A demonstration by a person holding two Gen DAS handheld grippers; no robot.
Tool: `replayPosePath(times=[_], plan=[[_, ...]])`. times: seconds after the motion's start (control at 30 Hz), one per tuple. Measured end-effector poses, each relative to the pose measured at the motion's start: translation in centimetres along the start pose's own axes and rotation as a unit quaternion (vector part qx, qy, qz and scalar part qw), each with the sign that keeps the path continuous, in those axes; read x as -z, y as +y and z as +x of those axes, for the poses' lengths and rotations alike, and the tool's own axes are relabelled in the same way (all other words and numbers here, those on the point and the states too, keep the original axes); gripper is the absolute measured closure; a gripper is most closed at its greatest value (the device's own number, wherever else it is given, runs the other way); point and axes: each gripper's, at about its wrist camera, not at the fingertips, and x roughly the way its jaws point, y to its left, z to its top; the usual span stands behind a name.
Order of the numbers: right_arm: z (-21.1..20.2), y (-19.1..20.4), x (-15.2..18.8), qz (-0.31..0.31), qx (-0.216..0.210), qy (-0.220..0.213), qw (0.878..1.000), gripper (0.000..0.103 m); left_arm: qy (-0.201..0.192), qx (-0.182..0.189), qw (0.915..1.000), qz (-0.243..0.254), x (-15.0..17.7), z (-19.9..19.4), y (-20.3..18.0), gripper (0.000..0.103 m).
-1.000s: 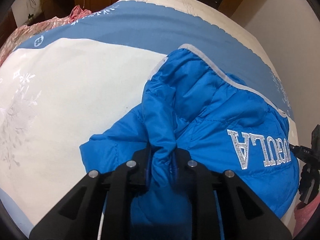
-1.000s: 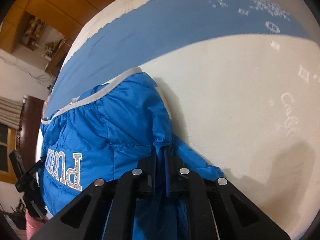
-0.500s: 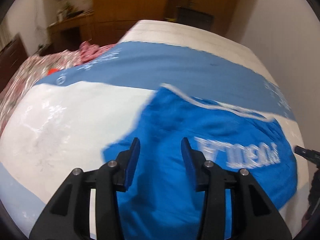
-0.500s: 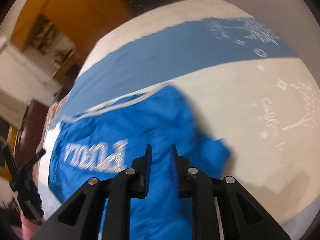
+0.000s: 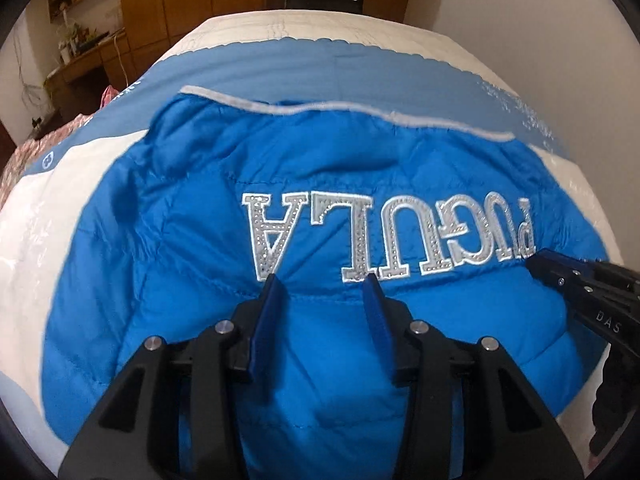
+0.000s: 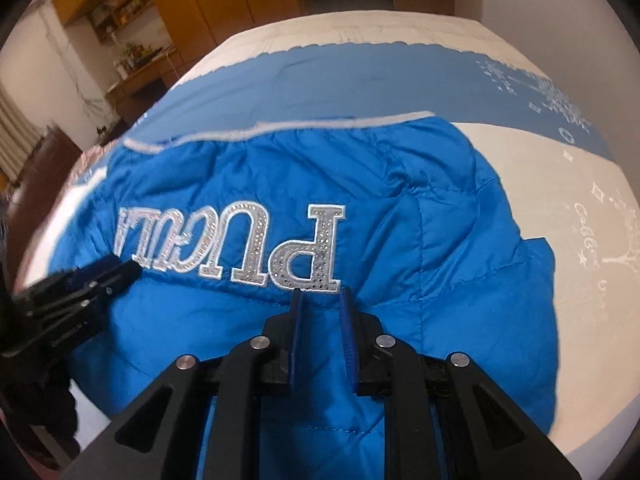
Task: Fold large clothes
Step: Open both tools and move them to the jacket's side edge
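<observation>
Released since a second ago, the blue puffer jacket [image 5: 320, 184] lies folded, seemingly flat, on the bed [image 5: 328, 68], silver lettering upward, left gripper [image 5: 322, 286] moderately parted, right gripper [image 6: 322, 300] narrowly, both empty.

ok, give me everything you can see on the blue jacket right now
The blue jacket is puffy, quilted and shiny, like a nylon down coat. It lies folded into a compact bundle on the bed cover, with a grey trimmed edge along its far side. Large silver studded letters read upside down from the cameras. Neither gripper holds it: the left gripper and the right gripper both show open, empty jaws above it.
</observation>
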Motion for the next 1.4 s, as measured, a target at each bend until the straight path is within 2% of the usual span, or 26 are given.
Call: replayPosePath(times=[0.27,0.37,0.43,0.5,0.6,0.73,0.93,1.13,1.17,1.2,1.23,1.27,1.33,1.4], plan=[[1.8,0.2,1.5,-0.006,0.008,-0.018,1.000,0.085,-0.006,-0.003,1.0000,0.000,0.5,1.0,0.1,0.060],[1.6,0.3,1.3,-0.011,0.009,-0.014,1.000,0.086,0.006,0.005,0.9999,-0.010,0.0,0.6,0.4,0.061],[0.6,0.1,1.0,-0.005,0.004,-0.008,1.000,0.085,0.014,0.015,0.9996,-0.018,-0.2,-0.3,0.7,0.061],[-1.0,0.0,1.1,0.009,-0.019,-0.016,1.000,0.084,0.010,0.025,0.9992,-0.028,-0.1,-1.5,0.9,0.057],[-2.8,0.5,1.7,0.003,-0.039,-0.024,0.999,0.084,0.000,0.025,0.9996,-0.012,1.0,-2.8,0.5,0.055],[-1.2,0.9,2.9,-0.001,-0.031,0.000,1.000,0.085,0.003,0.025,0.9997,-0.002,2.4,-1.6,0.5,0.054],[0.8,0.8,3.8,-0.003,-0.027,-0.011,1.000,0.086,0.001,0.009,0.9999,0.009,2.6,-0.4,0.2,0.053],[-0.4,0.4,2.9,0.007,-0.036,0.011,0.999,0.086,0.019,0.018,0.9996,-0.005,1.8,-2.0,0.6,0.054],[-1.6,0.0,2.8,0.015,-0.045,0.004,0.999,0.082,0.006,0.020,0.9998,-0.005,1.7,-3.3,0.8,0.052],[-2.6,-0.2,2.6,0.018,-0.051,-0.008,0.999,0.082,-0.002,0.019,0.9998,-0.003,1.6,-4.1,0.9,0.045],[-3.5,-0.4,2.4,0.019,-0.054,-0.018,0.998,0.077,-0.010,0.016,0.9998,0.001,1.5,-4.9,0.9,0.042],[-4.8,-0.8,2.1,0.022,-0.054,-0.032,0.998,0.067,-0.017,0.013,0.9998,0.005,1.4,-5.8,1.1,0.038],[-6.1,-1.5,1.8,0.025,-0.043,-0.043,0.998,0.058,-0.023,0.007,0.9997,0.011,1.2,-7.1,1.7,0.035],[-7.2,-2.7,1.2,0.032,-0.032,-0.048,0.998,0.052,-0.020,0.006,0.9998,0.007,1.0,-7.7,2.7,0.023]])
